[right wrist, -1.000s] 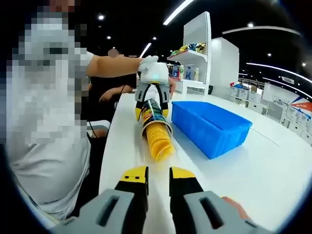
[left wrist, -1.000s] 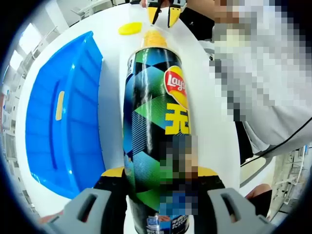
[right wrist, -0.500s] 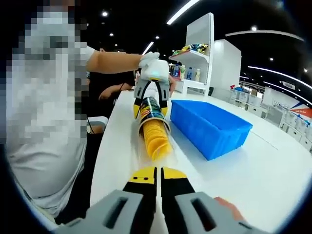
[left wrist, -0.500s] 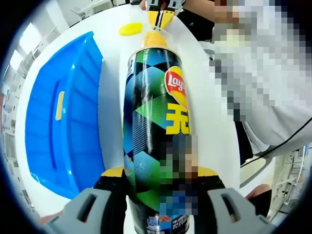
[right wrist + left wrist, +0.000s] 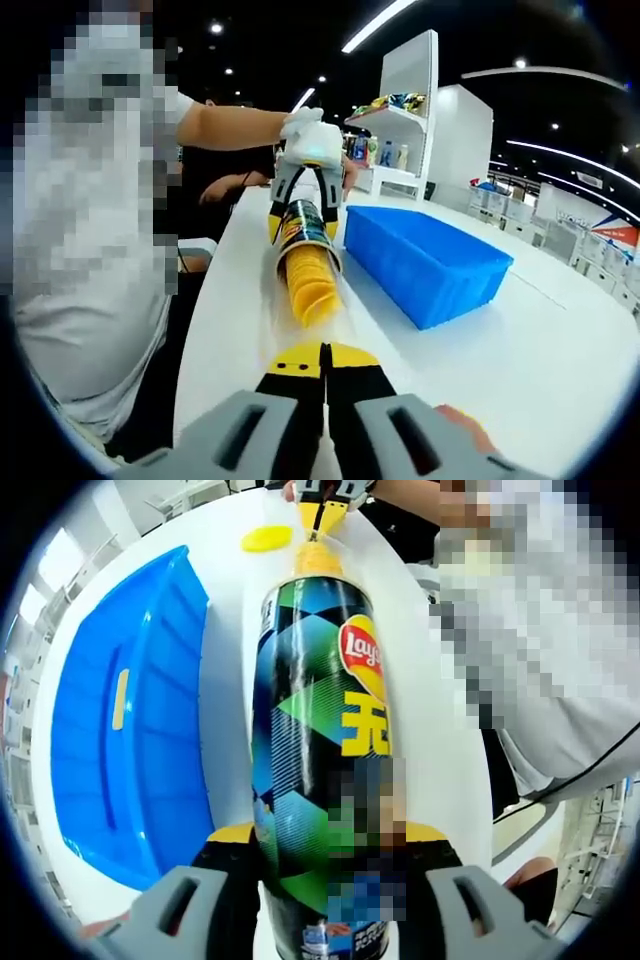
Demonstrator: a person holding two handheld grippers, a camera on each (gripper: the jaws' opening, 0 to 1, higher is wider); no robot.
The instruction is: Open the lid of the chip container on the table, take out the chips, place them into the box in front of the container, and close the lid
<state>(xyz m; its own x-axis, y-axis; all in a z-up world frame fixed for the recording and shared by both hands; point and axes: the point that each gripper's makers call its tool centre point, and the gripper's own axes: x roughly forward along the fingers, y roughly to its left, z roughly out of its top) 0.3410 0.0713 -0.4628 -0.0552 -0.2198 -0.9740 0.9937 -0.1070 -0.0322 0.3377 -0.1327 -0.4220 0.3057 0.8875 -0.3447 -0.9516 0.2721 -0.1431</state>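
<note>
Yellow-tipped and pressed together, the jaws of your right gripper were closed at the near end of a clear plastic tray drawn out of the chip container; whether they pinched the tray's edge could not be made out, since the clear plastic barely showed against the white table. The container lay on its side on that table, its glossy blue, green and black wrapper clamped between the jaws of your left gripper, with its lower end cut off at the bottom of the left gripper view and part of its label hidden by a mosaic patch. A curved stack of golden chips protruded from the open mouth, resting in the tray. In the right gripper view your left gripper appeared as a white housing over yellow tips around the can. The round yellow lid lay flat on the table beyond the mouth, apart from the container. The blue plastic box, rectangular and smooth-walled, stood just beside the container, and one pale chip lay on its floor.
</note>
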